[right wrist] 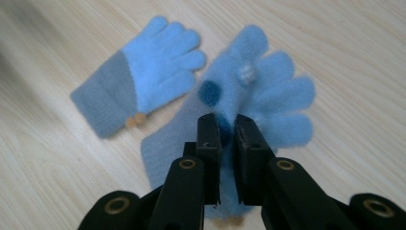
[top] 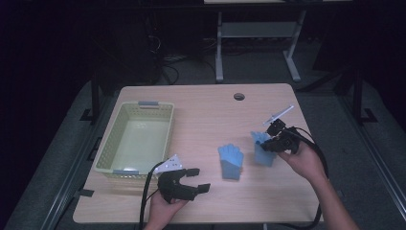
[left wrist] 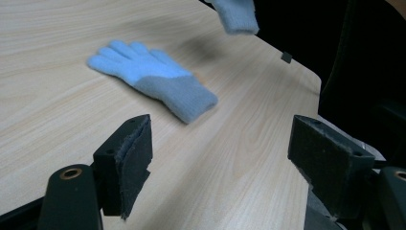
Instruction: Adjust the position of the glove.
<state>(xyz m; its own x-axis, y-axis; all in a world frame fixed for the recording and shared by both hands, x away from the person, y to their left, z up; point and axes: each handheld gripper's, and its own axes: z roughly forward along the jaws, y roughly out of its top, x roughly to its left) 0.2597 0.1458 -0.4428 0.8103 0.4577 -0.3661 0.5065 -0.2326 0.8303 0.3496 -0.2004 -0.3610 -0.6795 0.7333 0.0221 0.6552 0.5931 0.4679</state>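
Blue fuzzy glove (right wrist: 249, 96) hangs pinched in my right gripper (right wrist: 226, 132), its fingers (right wrist: 208, 139) clamped on the fabric, lifted just off the surface (top: 206, 115). My left gripper (top: 195, 179) hovers with fingers (left wrist: 129, 158) wide apart, holding nothing. Between them a second blue glove (top: 231, 160) lies flat. To the left sits a pale green basket (top: 110, 143); beyond the wooden surface the room is dark.
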